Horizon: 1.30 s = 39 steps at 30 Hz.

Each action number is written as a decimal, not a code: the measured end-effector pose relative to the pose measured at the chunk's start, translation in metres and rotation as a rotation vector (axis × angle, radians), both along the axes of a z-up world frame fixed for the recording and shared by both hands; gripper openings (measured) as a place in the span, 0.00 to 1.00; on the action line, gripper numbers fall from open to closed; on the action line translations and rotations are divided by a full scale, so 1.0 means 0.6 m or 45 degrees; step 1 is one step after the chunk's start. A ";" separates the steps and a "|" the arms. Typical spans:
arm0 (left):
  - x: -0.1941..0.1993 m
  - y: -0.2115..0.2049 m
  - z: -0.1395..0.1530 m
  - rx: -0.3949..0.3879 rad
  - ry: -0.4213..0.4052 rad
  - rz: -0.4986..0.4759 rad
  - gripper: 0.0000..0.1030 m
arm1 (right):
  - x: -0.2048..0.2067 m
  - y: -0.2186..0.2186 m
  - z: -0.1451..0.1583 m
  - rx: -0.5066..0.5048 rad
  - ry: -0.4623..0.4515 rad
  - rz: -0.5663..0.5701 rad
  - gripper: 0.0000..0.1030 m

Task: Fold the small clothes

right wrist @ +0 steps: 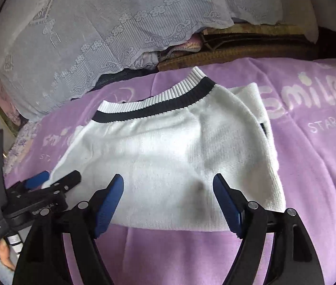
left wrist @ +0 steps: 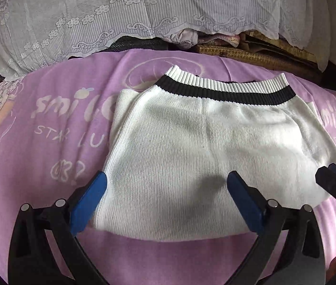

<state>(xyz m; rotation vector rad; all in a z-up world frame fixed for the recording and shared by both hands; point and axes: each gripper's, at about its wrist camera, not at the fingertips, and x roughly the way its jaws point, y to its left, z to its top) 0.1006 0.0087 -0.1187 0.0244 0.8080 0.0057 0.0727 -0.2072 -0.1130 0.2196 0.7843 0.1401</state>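
On the near left, my left gripper (left wrist: 166,180) hangs with jaws apart over the white knit sweater (left wrist: 206,147), folded flat mid-bed on the purple blanket (left wrist: 49,142). Further right, my right gripper (right wrist: 168,185) likewise gapes above its near edge.

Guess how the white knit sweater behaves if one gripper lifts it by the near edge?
Likely floppy: the white knit sweater lies limp in soft folds on the purple blanket. Probably grippy, not slippery, given its ribbed knit. A one-point lift may undo the folded layers.
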 end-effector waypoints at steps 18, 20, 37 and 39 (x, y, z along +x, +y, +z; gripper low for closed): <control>-0.013 0.003 -0.006 0.089 0.011 0.063 0.96 | 0.003 0.023 0.030 -0.177 -0.088 -0.042 0.91; -0.003 0.004 -0.001 0.094 -0.008 0.072 0.96 | 0.020 0.033 0.039 -0.197 -0.103 -0.030 0.91; 0.070 -0.013 -0.048 0.144 0.048 0.066 0.96 | 0.102 0.055 -0.034 -0.246 0.053 -0.021 0.97; 0.068 -0.012 -0.047 0.143 0.052 0.064 0.96 | 0.101 0.055 -0.034 -0.245 0.052 -0.020 0.97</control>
